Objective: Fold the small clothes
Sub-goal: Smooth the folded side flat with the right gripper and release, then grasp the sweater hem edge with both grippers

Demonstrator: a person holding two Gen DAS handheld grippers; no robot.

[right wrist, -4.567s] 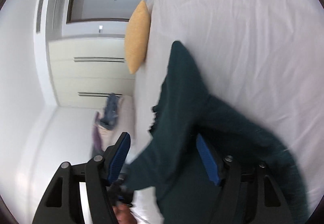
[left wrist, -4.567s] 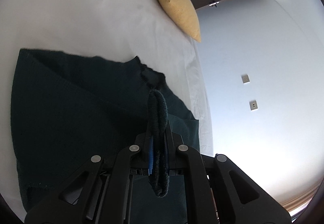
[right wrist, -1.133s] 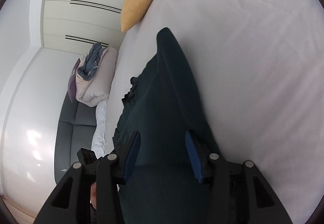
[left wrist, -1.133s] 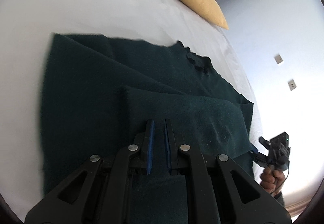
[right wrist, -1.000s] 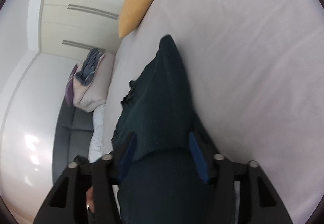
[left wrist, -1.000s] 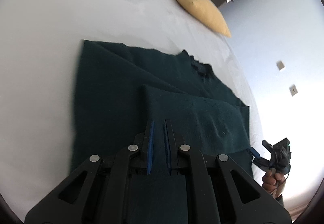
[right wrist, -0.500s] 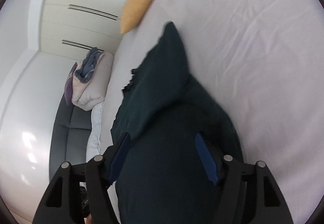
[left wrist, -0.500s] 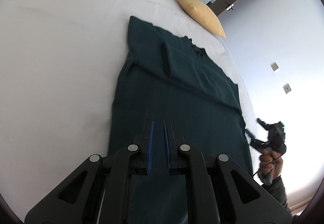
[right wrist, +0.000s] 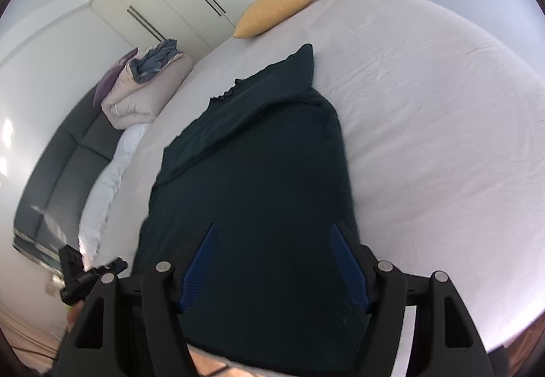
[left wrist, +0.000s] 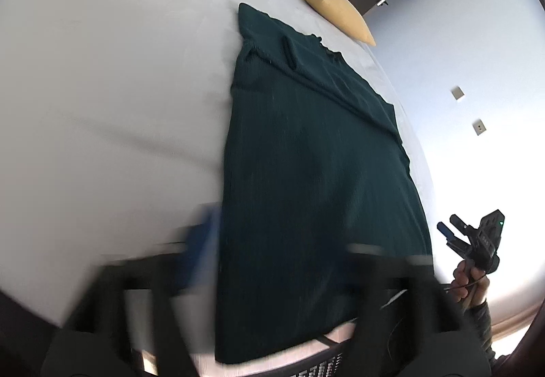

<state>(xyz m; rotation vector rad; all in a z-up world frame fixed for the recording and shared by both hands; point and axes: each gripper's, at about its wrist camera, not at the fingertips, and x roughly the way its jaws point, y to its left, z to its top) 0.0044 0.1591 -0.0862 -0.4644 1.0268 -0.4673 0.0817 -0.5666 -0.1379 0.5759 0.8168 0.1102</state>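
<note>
Dark green garment (right wrist: 259,152) is spread on bed (right wrist: 425,111); left gripper (left wrist: 279,261) jaws, just opened, and right gripper (right wrist: 276,261) jaws are held apart above its near hem, clamping nothing.

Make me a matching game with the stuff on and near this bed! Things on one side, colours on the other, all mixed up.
Things:
1. sweater
2. cushion
3. bed sheet
4. sofa

Colours:
A. white
B. dark grey
C. dark green
D. yellow

Pairs: 1-C, 2-D, 3-A, 4-B
</note>
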